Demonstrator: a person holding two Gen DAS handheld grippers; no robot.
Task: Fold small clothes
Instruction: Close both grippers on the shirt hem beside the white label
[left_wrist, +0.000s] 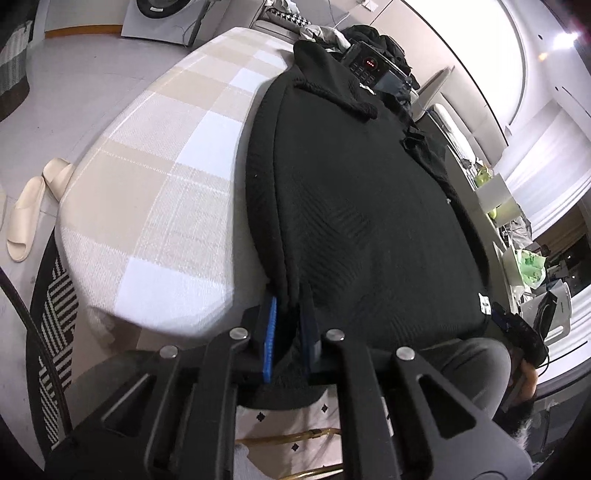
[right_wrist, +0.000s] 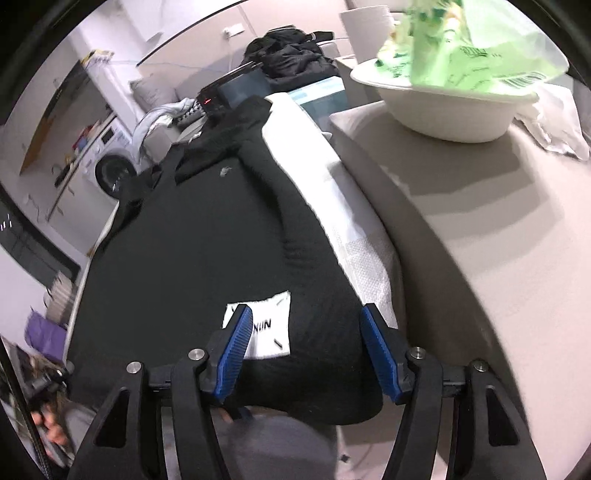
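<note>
My left gripper (left_wrist: 288, 332) fingers are clamped on the black sweater's (left_wrist: 369, 221) near hem. My right gripper (right_wrist: 306, 350) fingers stand apart over its white label (right_wrist: 269, 328), whose lettering I can't read fully.

Your left hand-held gripper (left_wrist: 290, 328) with fingers squeezed close together on black cloth, your right hand-held gripper (right_wrist: 306, 354) with fingers spread wide apart

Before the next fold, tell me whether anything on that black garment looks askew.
The black garment lies mostly flat on the checked table, but its near edge hangs over the table front. The left gripper pinches one corner; the right gripper is open over the white label.
</note>
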